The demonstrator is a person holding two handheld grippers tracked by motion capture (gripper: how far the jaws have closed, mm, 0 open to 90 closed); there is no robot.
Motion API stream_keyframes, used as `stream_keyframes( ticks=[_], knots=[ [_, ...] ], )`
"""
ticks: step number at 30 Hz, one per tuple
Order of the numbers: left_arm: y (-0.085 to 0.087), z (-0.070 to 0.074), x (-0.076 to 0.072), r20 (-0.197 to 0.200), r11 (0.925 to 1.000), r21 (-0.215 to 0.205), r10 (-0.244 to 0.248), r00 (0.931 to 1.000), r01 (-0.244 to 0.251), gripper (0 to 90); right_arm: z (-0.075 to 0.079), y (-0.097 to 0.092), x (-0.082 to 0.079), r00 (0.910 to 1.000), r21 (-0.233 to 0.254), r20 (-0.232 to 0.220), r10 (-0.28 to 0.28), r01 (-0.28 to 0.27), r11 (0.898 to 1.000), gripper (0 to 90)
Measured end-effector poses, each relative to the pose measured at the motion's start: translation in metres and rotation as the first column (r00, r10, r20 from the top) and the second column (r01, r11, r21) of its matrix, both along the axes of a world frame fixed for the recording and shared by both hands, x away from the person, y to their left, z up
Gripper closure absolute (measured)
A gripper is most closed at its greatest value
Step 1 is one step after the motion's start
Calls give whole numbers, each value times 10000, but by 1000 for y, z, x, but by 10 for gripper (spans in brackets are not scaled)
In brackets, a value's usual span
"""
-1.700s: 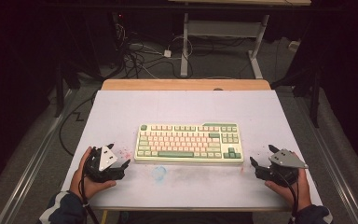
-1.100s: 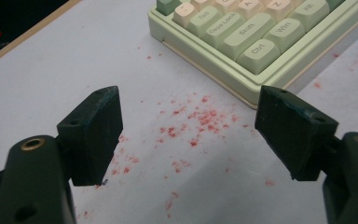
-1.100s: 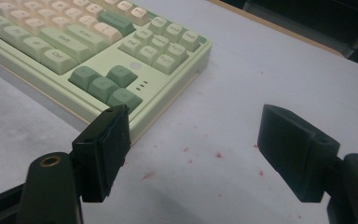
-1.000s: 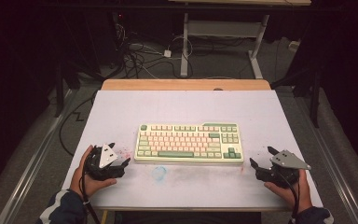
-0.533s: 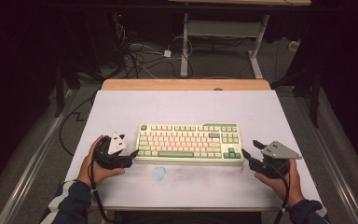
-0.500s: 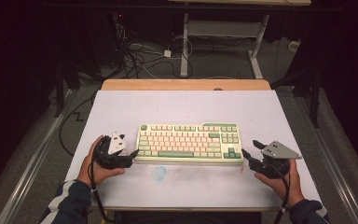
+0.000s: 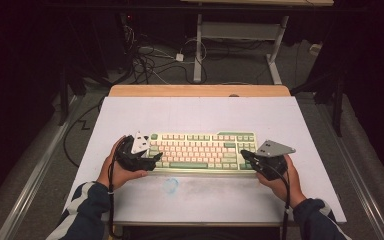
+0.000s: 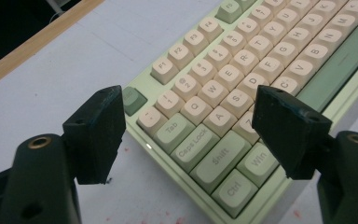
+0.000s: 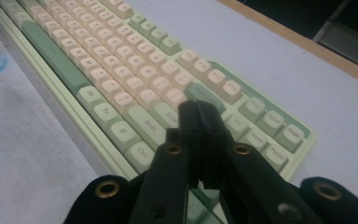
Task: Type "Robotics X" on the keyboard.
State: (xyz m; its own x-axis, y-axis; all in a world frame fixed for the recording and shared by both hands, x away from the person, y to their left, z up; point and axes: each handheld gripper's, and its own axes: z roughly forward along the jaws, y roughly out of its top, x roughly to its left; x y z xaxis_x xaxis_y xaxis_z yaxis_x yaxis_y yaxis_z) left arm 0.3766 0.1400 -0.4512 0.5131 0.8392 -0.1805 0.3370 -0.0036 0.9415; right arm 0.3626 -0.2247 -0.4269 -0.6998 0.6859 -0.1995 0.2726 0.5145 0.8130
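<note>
At nine o'clock of the keyboard [image 7: 200, 151], the left gripper [image 7: 152, 159] has its jaws wide apart, straddling the keyboard's left end. The keyboard lies mid-table [image 7: 280, 115]. At its three o'clock end the right gripper [image 7: 244, 156] hovers over the keys, jaws pressed together.

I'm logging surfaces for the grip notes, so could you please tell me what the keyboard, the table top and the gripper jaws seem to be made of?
Keyboard: looks like matte plastic, with cream and green moulded keycaps bearing printed legends.
Table top: a smooth pale matte sheet, possibly laminate, stained in places, with a wood-coloured strip at its far edge.
Left gripper and right gripper jaws: black, dull, slightly grainy, probably plastic, with brass-coloured inserts.
</note>
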Motion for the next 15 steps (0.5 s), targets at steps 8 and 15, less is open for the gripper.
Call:
stream_keyframes(
  ticks=[8,15],
  knots=[
    [-8,1,5,-129,9999,-55,-100,9999,99,292,-15,25,14,9960,-473,-749,489,-526,9975,900],
    [-6,2,4,-259,9996,-190,-190,9995,185,430,-20,29,15,9946,-760,-875,556,-623,9952,900]
  ],
)
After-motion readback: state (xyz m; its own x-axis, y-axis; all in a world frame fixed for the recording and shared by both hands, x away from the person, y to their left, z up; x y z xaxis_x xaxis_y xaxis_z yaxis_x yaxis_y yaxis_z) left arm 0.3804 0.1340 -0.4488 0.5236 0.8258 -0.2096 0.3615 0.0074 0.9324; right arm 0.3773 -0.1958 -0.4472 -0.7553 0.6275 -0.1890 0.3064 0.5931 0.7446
